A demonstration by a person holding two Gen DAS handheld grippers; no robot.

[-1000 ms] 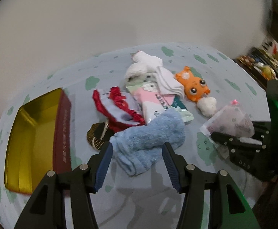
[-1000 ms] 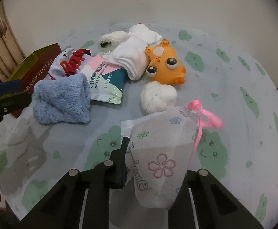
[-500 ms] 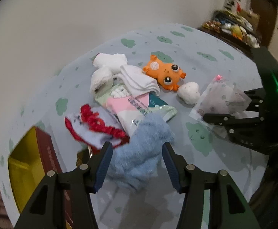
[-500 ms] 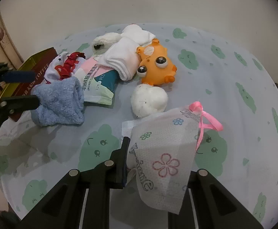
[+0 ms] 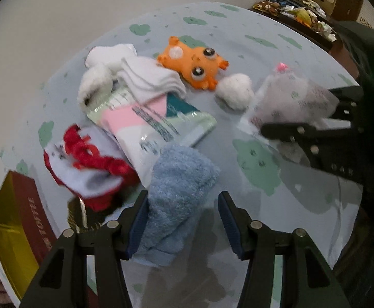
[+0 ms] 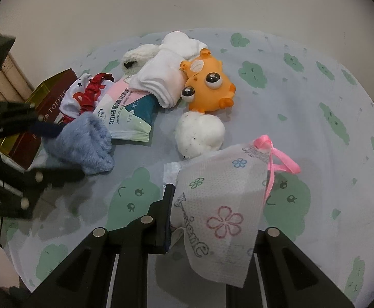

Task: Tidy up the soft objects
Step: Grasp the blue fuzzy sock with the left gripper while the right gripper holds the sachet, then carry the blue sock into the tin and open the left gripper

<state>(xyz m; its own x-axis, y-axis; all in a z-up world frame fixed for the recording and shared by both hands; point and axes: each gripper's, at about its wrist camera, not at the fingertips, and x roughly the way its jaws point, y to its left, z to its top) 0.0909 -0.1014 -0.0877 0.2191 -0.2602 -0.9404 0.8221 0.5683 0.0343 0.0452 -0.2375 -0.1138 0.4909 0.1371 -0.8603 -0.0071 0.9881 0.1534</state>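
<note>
My left gripper (image 5: 183, 218) is open, its fingers on either side of a folded blue towel (image 5: 176, 195) that lies on the cloth-covered table; the towel also shows in the right wrist view (image 6: 86, 145). My right gripper (image 6: 212, 218) is shut on a white flowered pouch with a pink ribbon (image 6: 223, 205), held above the table; the pouch also shows in the left wrist view (image 5: 292, 102). A pile holds white socks (image 6: 161, 79), an orange toy (image 6: 207, 89), a white ball (image 6: 199, 133), a wipes pack (image 6: 128, 113) and a red-trimmed sock (image 6: 86, 95).
A gold and maroon toffee tin (image 5: 15, 231) stands open at the left edge of the table (image 6: 315, 97). A wall rises behind the table. A cluttered shelf (image 5: 297, 7) stands at the far right in the left wrist view.
My left gripper has moved forward so the blue towel now sits between its fingers. My right gripper still holds the pouch, shifted slightly toward the pile.
</note>
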